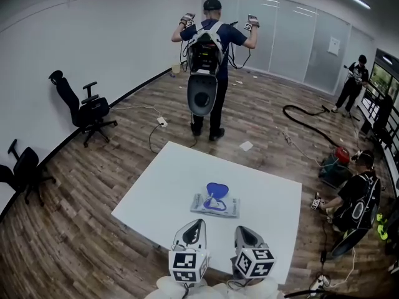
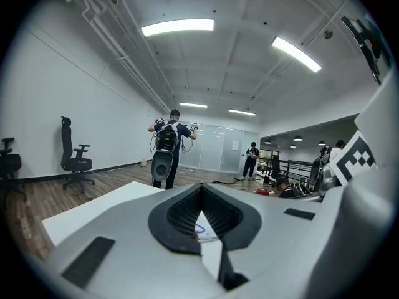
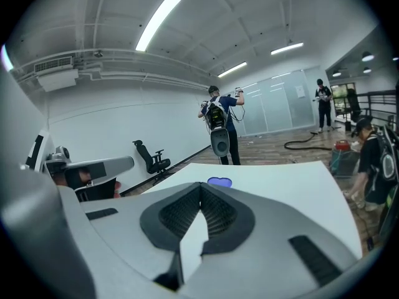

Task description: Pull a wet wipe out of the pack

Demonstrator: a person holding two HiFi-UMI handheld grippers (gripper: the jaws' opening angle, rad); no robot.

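Observation:
The wet wipe pack (image 1: 215,205) lies flat in the middle of the white table (image 1: 156,192), its blue lid (image 1: 217,189) flipped up at the far end. Both grippers hover over the table's near edge, short of the pack. My left gripper (image 1: 197,223) is shut and holds nothing; a sliver of the pack (image 2: 201,230) shows under its joined tips (image 2: 201,189). My right gripper (image 1: 240,228) is shut too and holds nothing. Beyond the right gripper's tips (image 3: 200,187) the blue lid (image 3: 219,182) shows on the table. The left gripper (image 3: 84,170) appears at that view's left.
A person with a backpack (image 1: 209,48) stands beyond the table's far edge with raised grippers. Two office chairs (image 1: 84,108) stand by the left wall. Another person (image 1: 358,195) crouches at the right among cables, and a black hose (image 1: 305,118) lies on the wooden floor.

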